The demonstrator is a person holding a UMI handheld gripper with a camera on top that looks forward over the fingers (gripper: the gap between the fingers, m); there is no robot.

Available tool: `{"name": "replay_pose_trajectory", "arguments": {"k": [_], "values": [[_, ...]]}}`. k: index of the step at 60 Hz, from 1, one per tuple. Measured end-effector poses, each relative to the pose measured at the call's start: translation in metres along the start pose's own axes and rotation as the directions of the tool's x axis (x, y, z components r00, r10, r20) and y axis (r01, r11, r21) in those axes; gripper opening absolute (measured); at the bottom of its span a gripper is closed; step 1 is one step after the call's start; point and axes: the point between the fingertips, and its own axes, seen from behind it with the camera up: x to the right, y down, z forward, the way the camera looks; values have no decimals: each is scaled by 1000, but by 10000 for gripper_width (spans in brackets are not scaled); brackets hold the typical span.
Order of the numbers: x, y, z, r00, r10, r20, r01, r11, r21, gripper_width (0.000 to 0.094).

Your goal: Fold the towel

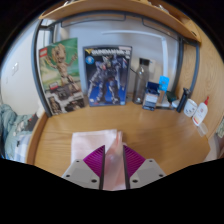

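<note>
Soft, even indoor light is falling across the scene.
The lens is bending the bench (150, 135) edges strongly; the boxes (108, 74) are looking slightly soft, without harsh glare.

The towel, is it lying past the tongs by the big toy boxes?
No, the pink towel sits right between the tongs on the wooden table, well short of the toy boxes by the wall.

You face a wooden desk (150, 135) set in an alcove, with a pale wall (150, 55) behind it. Upper left, two boxes (85, 75) lean on that wall. A wooden shelf (120, 12) spans the top. Bottles (200, 112) stand at the right.
</note>
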Motion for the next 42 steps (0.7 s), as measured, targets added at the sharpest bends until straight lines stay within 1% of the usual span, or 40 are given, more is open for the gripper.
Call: {"name": "replay_pose_trajectory", "arguments": {"k": [5,7,10,13,18,21,24,29,42], "values": [[25,19,10,999,-4,-44,2,999,-48,472],[29,22,14,999,8,-45,-10,999,-52,514],[39,26,13,999,29,-16,-29,998,-52,566],[38,16,1,999,50,14,-49,998,-29,634],[47,-5,-35,996,67,57,-68,997,22,775],[51,-11,-55,993,84,84,-86,996,28,873],[55,-18,-77,989,99,114,-104,994,40,851],[73,-29,-127,984,112,138,-122,990,65,854],[126,-21,-224,986,77,147,-94,989,112,853]]}}
